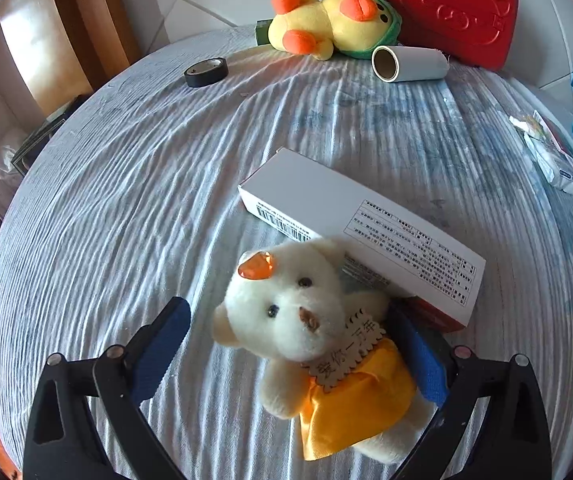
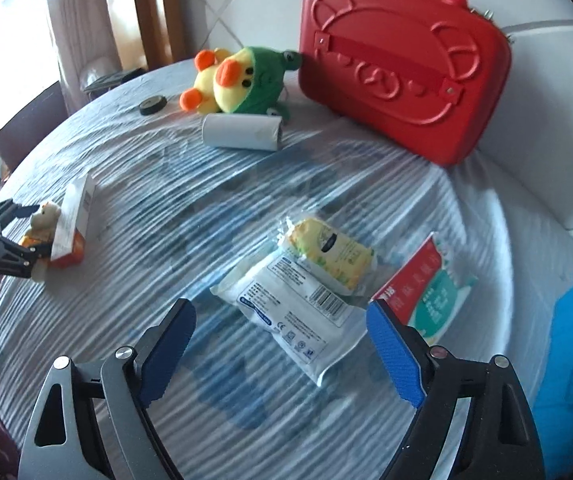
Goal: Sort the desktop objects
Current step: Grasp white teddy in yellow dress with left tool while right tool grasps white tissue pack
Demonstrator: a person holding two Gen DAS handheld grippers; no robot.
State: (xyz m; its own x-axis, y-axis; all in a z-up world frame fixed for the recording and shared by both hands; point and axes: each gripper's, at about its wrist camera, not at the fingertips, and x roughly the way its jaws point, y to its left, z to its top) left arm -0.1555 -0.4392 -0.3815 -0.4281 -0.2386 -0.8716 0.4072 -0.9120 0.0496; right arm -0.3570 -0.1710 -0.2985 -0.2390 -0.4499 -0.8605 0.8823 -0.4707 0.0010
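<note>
Teddy bear between spread left tongs; right tongs spread, striped tablecloth beneath.

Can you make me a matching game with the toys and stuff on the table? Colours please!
Things:
1. bear's dress
2. case
3. tape
4. duck's hood

Colours:
A. black
B. green
C. yellow
D. red

Pairs: 1-C, 2-D, 3-A, 4-B

On the desk, the bear is lying near, touching the box; the duck, roll and case are sitting far.
</note>
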